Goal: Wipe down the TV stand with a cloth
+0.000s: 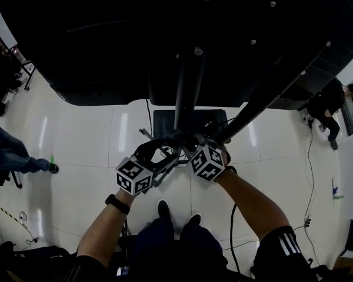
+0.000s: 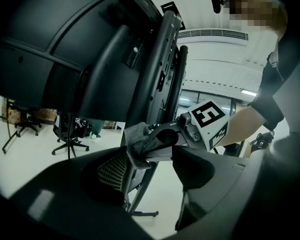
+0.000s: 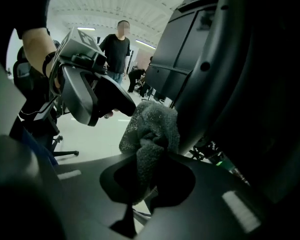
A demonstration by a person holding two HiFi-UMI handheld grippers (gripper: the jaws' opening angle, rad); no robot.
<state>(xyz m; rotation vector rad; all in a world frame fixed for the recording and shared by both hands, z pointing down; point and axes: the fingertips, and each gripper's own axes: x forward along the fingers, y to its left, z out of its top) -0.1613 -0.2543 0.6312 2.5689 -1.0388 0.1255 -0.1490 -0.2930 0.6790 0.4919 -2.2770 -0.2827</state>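
Evidently mid-wipe: grey cloth (image 3: pixel 152 129) was bunched and pinched fast in the right gripper (image 3: pixel 149 176), its free end pressed against the dark upright of the TV stand (image 3: pixel 210 84), below the back of the screen (image 1: pixel 106 40). Left gripper (image 2: pixel 150 171) hung just beside the right one, jaws apart, nothing held. Judged step: rubbing down the upright, base not yet reached. Next move calls for sliding the cloth along the post under steady pressure, with a firm pinch so it does not slip free

Glossy white floor (image 1: pixel 82 140), black cable (image 1: pixel 310 169) trailing across it, wheeled office chair (image 2: pixel 66 130), standing bystander (image 3: pixel 117 50) in black shirt, ceiling vent (image 2: pixel 212 34).
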